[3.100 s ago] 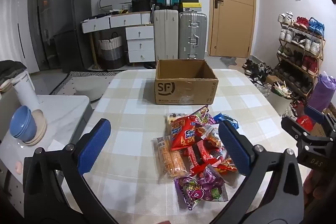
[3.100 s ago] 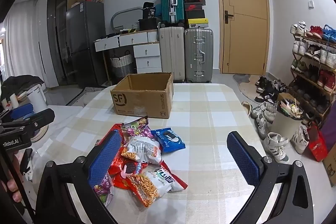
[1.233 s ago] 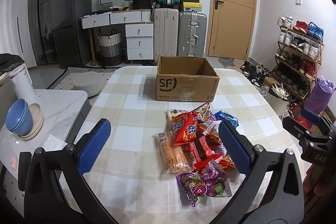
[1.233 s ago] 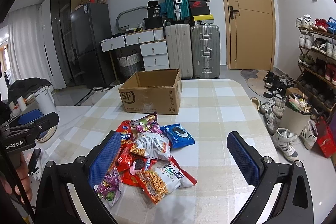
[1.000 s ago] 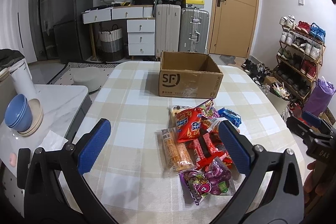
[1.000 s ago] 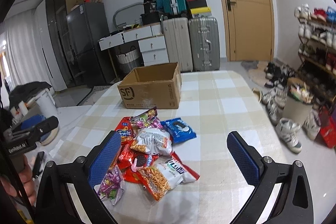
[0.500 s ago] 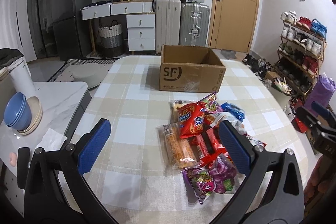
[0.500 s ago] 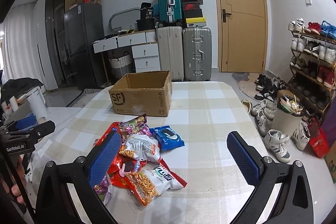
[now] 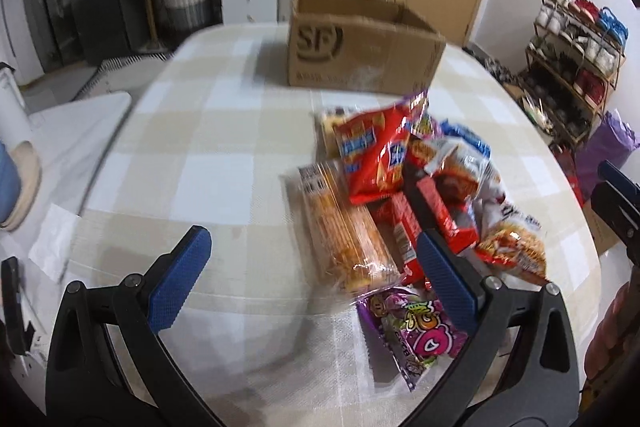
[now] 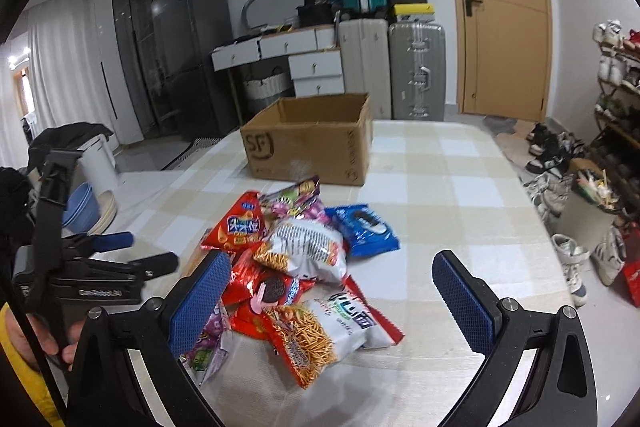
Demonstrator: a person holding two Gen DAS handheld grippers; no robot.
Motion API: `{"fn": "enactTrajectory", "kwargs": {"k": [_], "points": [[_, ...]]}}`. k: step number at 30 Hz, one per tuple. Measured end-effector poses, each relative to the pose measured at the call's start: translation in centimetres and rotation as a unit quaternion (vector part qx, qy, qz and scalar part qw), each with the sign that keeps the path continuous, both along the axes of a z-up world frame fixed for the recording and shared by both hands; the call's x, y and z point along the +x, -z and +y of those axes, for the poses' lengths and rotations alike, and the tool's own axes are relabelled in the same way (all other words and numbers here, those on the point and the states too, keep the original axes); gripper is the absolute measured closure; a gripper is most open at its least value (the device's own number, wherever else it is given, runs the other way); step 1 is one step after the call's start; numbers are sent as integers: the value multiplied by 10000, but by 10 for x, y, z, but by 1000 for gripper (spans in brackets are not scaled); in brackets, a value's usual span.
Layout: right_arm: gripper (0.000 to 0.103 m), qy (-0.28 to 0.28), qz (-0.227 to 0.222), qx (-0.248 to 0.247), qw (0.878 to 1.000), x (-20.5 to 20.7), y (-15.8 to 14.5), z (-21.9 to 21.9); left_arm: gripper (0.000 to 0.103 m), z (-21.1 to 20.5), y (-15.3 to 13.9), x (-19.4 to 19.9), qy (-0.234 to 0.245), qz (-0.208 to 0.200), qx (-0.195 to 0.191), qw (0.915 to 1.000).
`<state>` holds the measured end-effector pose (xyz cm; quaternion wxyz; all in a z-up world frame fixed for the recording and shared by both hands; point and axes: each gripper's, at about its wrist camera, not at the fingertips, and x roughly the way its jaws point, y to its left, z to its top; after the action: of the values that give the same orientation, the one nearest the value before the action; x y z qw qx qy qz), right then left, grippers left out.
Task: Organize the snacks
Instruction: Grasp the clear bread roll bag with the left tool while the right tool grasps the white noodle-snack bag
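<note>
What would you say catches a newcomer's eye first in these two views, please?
The bright heap of snack packets in the middle of the checked table stands out first, with a blue cookie pack at its right edge. Behind it stands an open cardboard box, and both sets of tongs, left and right, are open over the near side.

My blue pads (image 10: 200, 301), beige-and-white checked tablecloth (image 10: 448, 187), plain brown box (image 10: 308, 143), red chip bag (image 9: 374, 157), purple candy pack (image 9: 416, 331).
</note>
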<state>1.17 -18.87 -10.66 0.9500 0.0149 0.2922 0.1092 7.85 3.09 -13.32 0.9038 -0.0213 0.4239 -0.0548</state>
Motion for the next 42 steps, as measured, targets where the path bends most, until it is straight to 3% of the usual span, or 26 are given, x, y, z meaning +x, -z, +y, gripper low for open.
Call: {"fn": "enactTrajectory", "kwargs": {"k": [3, 8, 12, 17, 19, 25, 35, 42], "points": [[0, -62, 77, 7, 10000, 8, 9, 1, 3, -5, 19, 17, 24, 201, 18, 9998], [0, -104, 324, 120, 9993, 23, 25, -7, 15, -5, 36, 40, 29, 467, -155, 9988], [0, -146, 525, 326, 9980, 31, 37, -15, 32, -1, 46, 50, 168, 747, -420, 9962], [0, -157, 554, 319, 9978, 36, 41, -16, 48, -7, 55, 61, 359, 870, -420, 9947], [0, -145, 590, 315, 9977, 38, 43, -16, 64, -6, 56, 62, 360, 849, -476, 9946], [0, -192, 835, 513, 9950, 41, 51, -18, 69, 3, 56, 63, 379, 823, -667, 9937], [0, -121, 809, 778, 9936, 27, 46, -29, 70, 28, 41, 38, 179, 575, -788, 9951], [0, -215, 1272, 1310, 9829, 23, 58, -35, 70, 45, 20, 14, 141, 262, -949, 9950]]}}
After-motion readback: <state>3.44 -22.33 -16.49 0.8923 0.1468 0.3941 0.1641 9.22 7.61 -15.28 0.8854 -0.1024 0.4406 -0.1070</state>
